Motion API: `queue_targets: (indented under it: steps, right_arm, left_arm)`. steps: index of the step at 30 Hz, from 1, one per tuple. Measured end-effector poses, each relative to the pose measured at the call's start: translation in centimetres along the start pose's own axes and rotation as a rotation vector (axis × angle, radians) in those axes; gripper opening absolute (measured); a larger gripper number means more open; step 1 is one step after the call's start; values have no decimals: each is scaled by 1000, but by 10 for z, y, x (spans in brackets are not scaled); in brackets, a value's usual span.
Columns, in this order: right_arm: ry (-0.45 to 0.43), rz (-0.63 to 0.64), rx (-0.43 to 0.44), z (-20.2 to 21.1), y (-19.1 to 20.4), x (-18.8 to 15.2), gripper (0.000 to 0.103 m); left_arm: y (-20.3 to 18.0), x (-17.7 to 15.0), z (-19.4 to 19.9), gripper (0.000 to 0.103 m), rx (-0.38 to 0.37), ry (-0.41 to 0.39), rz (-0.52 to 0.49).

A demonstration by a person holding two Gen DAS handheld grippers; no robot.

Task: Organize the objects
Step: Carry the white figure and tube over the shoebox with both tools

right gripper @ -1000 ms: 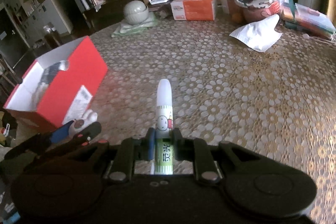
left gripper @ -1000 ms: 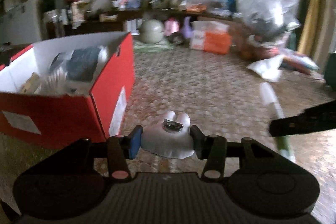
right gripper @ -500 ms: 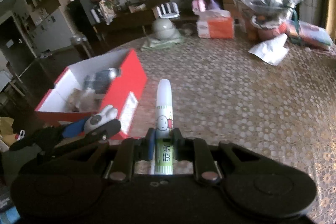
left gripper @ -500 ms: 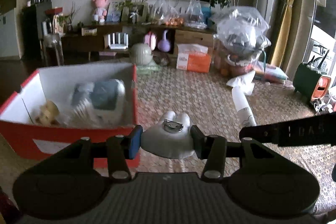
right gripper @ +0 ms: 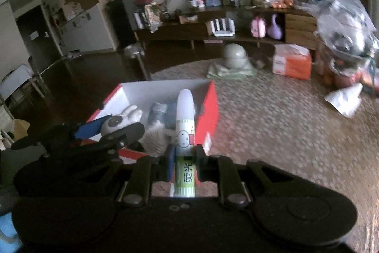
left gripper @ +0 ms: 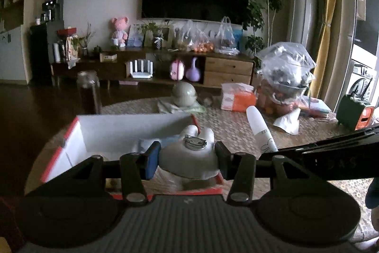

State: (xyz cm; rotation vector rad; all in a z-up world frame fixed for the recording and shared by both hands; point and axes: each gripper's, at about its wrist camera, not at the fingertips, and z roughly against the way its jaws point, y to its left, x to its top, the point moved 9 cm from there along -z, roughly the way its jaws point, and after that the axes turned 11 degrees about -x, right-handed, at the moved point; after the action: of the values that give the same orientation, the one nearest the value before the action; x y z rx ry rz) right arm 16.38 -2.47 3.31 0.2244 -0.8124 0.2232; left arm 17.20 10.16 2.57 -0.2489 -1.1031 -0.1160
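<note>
Leftmost, the left claw point(left gripper: 187, 158) is clamped on a soft grey-and-white rabbit-shaped brooch point(left gripper: 189, 155), its metal pin clasp facing up between the blue-padded fingers point(left gripper: 151, 159). Directly beyond and below this claw sits the open red cardboard box with a white interior point(left gripper: 71, 153), already holding a grey bundled item and some pale things too blurred to name. To the right of the left claw, the right claw point(right gripper: 183, 164) is closed around a white tube-shaped marker with a green label and a printed rabbit face point(right gripper: 184, 134), which points forward over the box's near right corner. Farther right of both claws lies the counter under its patterned gold-and-cream cloth point(right gripper: 272, 134), carrying an orange-and-white tissue box point(right gripper: 292, 61) and a crumpled white tissue point(right gripper: 345, 98). Step in hand, as judged: carrying both held items to the box. The next move calls for bringing each claw squarely over the open interior, lowering it, then parting the jaws, keeping the two claws from colliding, since they stand close together.
</note>
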Motion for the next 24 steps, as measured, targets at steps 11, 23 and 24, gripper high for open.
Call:
queue_targets:
  steps: [11,23,24]
  right_arm:
    - [-52,81,-3,-37,57,56,16]
    - [48,114,-11,-122,95,58,16]
    - [61,115,-8,-127,98,55,16]
  left_arm:
    - [103,34,8,49,161,-5,-41]
    - [158,-1,-52,50,200,188,-167]
    - [161,-5,-57,50,204,203,-165]
